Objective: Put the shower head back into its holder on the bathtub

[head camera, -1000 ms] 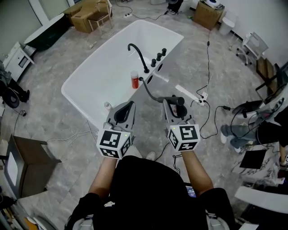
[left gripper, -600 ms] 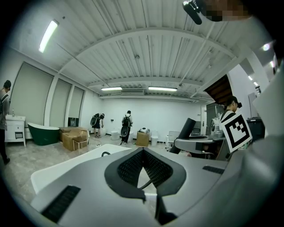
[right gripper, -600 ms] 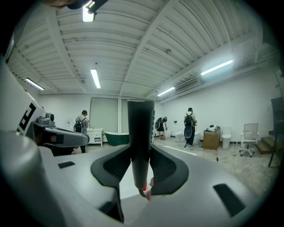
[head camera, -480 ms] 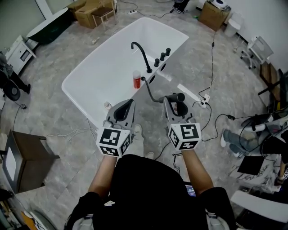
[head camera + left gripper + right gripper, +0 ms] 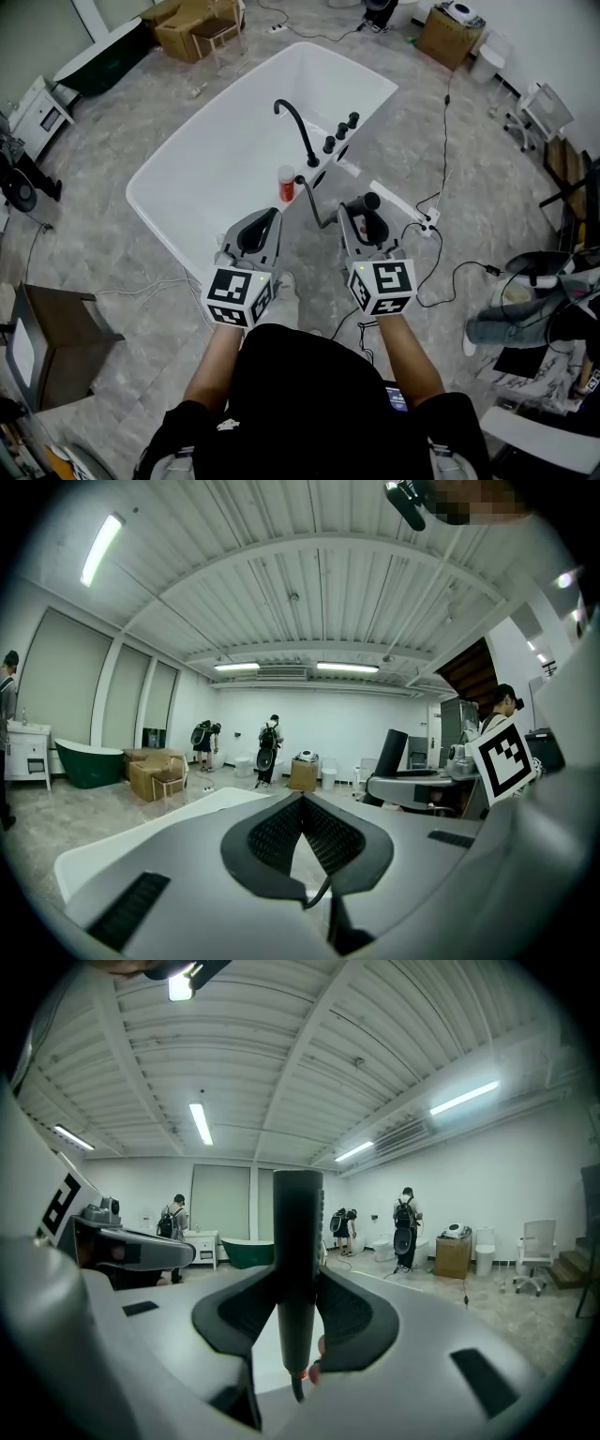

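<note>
So, shower head (image 5: 364, 202): off the tub and in the air, just short of the near rim, pinched across its dark handle by the right gripper (image 5: 361, 220).
Left gripper (image 5: 262, 223): jaws pressed together with nothing between them (it carries no load).
Handling: probably a rigid, fairly light wand with a smooth finish, so likely to twist or slip in the pads if squeezed lightly.
Hose (image 5: 314, 206): runs from the handle back to the tub's edge; likely springy enough to tug the head sideways as it nears its seat.
Where to hold: mid-handle, as now, leaving the end free to drop into the holder.
Holder: I cannot pick it out; it is presumably on the rim by the knobs (image 5: 340, 133) and the faucet (image 5: 298, 122).
Bathtub (image 5: 216, 159): looks dry, holding only a red bottle (image 5: 286, 185) standing near the faucet side.
Cardboard boxes (image 5: 192, 23): on the floor beyond the tub, contents unclear.
</note>
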The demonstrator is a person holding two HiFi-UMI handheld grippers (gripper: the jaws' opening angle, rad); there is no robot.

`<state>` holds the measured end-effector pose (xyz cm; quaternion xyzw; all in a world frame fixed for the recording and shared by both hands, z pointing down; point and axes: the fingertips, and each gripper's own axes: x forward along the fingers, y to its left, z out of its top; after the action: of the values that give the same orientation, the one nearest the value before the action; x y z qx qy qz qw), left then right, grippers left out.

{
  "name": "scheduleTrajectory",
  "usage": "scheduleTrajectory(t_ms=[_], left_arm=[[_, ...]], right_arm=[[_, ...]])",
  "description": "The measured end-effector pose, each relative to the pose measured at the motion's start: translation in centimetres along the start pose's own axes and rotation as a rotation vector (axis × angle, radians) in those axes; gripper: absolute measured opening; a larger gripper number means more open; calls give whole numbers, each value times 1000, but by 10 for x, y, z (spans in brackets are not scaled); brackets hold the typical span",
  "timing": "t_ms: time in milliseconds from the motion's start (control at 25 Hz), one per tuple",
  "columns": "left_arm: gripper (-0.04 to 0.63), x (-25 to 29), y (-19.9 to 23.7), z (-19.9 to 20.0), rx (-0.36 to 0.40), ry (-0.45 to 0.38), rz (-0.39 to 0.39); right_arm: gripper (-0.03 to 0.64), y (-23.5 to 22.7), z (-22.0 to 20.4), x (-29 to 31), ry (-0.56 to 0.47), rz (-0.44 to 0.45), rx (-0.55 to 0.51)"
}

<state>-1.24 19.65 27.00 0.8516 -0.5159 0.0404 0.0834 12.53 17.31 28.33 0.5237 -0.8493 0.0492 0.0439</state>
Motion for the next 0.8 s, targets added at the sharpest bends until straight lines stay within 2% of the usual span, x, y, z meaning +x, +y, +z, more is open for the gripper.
scheduleTrajectory(t_ms=[360, 800], left_arm=[[15, 68, 46, 21, -7, 5, -20], [14, 125, 105, 42, -37, 3, -60]], right_arm=[[137, -22, 14, 80, 14, -1, 6], [137, -25, 33, 163, 34, -8, -13]])
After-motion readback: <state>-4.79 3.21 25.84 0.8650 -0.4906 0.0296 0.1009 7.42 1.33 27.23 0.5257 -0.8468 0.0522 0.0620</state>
